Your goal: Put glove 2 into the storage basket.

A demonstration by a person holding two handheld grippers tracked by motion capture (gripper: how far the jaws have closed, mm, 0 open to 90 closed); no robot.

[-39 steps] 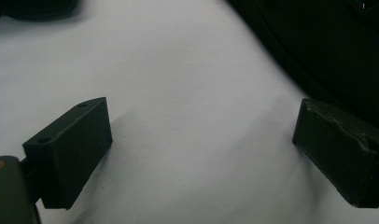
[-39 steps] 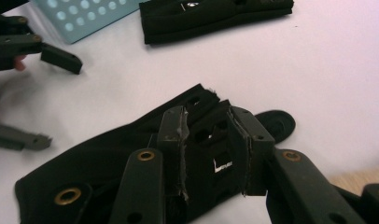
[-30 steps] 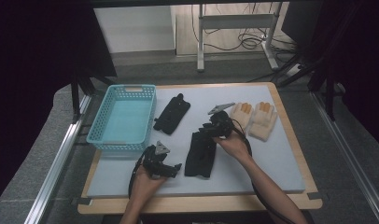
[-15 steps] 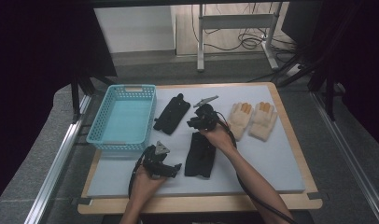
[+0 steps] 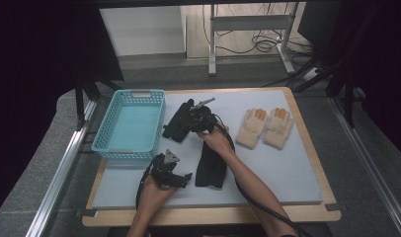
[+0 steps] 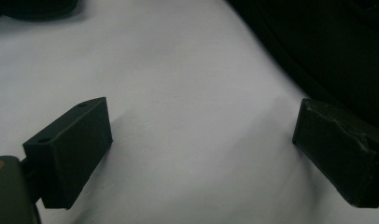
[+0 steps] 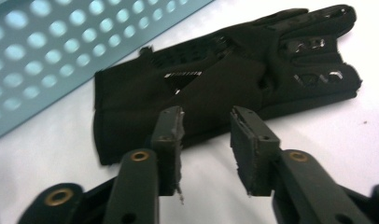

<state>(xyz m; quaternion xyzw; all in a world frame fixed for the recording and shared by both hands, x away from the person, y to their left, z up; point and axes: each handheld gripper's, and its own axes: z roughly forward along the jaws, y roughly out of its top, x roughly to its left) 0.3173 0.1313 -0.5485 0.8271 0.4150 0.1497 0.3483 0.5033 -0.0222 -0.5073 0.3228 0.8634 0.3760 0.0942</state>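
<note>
We read no labels on the black glove (image 7: 225, 84); print too blurry. Right gripper (image 7: 206, 135) part-open, jaws just widened, nothing btwn; left gripper (image 6: 201, 154) wide open, empty.

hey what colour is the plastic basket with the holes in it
Light blue, turquoise-leaning. The perforated plastic basket shows best in the high view.

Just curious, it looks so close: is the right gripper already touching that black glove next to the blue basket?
Apart. In the right gripper view, the right gripper has open jaws short of the black glove, white table showing between them.
</note>
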